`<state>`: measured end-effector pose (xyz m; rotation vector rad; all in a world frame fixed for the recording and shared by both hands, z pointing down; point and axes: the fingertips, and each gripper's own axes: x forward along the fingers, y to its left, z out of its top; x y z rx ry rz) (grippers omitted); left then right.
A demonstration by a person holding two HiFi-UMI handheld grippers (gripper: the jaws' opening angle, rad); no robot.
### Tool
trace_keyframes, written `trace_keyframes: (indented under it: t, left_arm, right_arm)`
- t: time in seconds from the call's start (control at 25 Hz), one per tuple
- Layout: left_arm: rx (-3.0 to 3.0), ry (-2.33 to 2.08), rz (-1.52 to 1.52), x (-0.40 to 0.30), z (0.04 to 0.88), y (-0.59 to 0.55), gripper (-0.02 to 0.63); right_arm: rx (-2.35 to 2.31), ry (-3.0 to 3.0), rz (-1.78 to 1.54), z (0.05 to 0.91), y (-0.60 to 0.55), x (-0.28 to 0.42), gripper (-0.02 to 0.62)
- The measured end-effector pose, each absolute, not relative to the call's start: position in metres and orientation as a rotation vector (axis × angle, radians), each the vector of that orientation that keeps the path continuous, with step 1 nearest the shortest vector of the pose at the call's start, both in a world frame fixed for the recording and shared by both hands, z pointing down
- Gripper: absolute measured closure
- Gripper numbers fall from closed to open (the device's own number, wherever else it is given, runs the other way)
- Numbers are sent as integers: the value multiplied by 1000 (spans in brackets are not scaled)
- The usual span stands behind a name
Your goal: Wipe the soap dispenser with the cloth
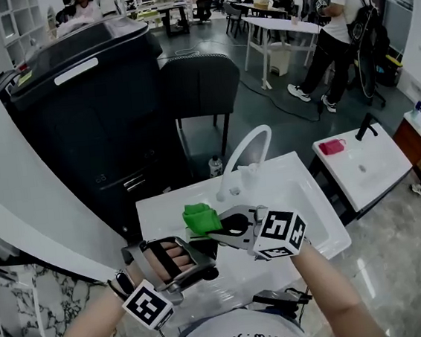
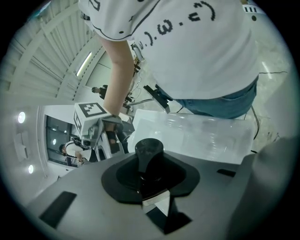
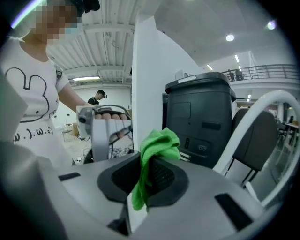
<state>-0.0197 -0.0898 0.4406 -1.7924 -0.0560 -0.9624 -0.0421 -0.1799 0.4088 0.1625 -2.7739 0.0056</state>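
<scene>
- The left gripper (image 1: 202,248) is clenched on the black soap dispenser (image 2: 149,154).
- The right gripper (image 1: 218,230) grasps the green cloth (image 1: 201,217), just beside it, over the near sink (image 1: 316,216).

Right gripper (image 3: 149,176): a green cloth (image 3: 157,144) is held pinched between the fingers (image 3: 165,177), with its bunched end raised above them. Behind the cloth, a white upright panel (image 3: 146,70) is recorded. Right of the cloth are a dark bin (image 3: 201,117), a dark chair (image 3: 255,136) and a white arched tube (image 3: 281,99). Left of the cloth are a hand (image 3: 111,117) on a grey handle (image 3: 99,136) and a white-shirted person (image 3: 28,108).
</scene>
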Motion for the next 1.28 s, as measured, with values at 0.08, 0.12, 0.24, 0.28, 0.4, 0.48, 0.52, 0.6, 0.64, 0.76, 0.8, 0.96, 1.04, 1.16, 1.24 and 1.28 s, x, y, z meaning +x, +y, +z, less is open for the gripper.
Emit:
trace_keyframes:
  t: [0.08, 0.12, 0.24, 0.28, 0.4, 0.48, 0.52, 0.6, 0.64, 0.76, 0.8, 0.96, 1.04, 1.16, 1.24, 1.28]
  left_arm:
    - [-1805, -58, -953, -19, 439, -86, 497]
    - [-1807, -61, -951, -18, 440, -85, 497]
    - [-1804, -68, -958, -19, 443, -85, 497]
    - [-1806, -67, -959, -19, 444, -85, 497]
    - [-1822, -59, -954, -20, 443, -85, 499]
    - [-1827, -52, -951, -21, 442, -87, 499]
    - [-1823, -51, -953, -21, 442, -89, 499]
    - [-1822, -55, -957, -22, 443, -91, 499]
    - [-1829, -57, -955, -22, 443, -91, 499]
    - [-1832, -66, -957, -20, 444, -90, 499]
    - [-1821, -72, -966, -21, 446, -91, 499]
    - [-1792, -99, -1015, -27, 452, -95, 497]
    - [-1783, -108, -1025, -29, 454, -93, 497]
    - [-1801, -103, -1003, -28, 450, -87, 497]
    - [-1817, -106, -981, -24, 446, -81, 497]
    - [-1827, -110, -970, -22, 444, -77, 497]
  right_arm:
    - [215, -2723, 27, 422, -195, -39, 549]
    - [234, -2706, 48, 428, -201, -39, 549]
    - [261, -2671, 95, 442, -211, -38, 549]
    - [267, -2664, 88, 443, -212, -39, 549]
    - [306, -2699, 13, 428, -211, -40, 548]
    - [287, -2797, 6, 400, -200, -46, 549]
    - [253, -2851, 27, 386, -193, -51, 549]
    - [168, -2926, 100, 366, -181, -60, 549]
    - [127, -2946, 145, 361, -177, -65, 549]
    - [-3, -2949, 282, 362, -167, -77, 549]
    - [-44, -2927, 317, 367, -165, -80, 549]
    - [-111, -2836, 423, 392, -166, -88, 549]
    - [-104, -2818, 435, 398, -171, -90, 549]
    - [-31, -2761, 378, 412, -185, -94, 549]
    - [32, -2708, 358, 428, -197, -94, 549]
    - [58, -2682, 363, 437, -203, -93, 549]
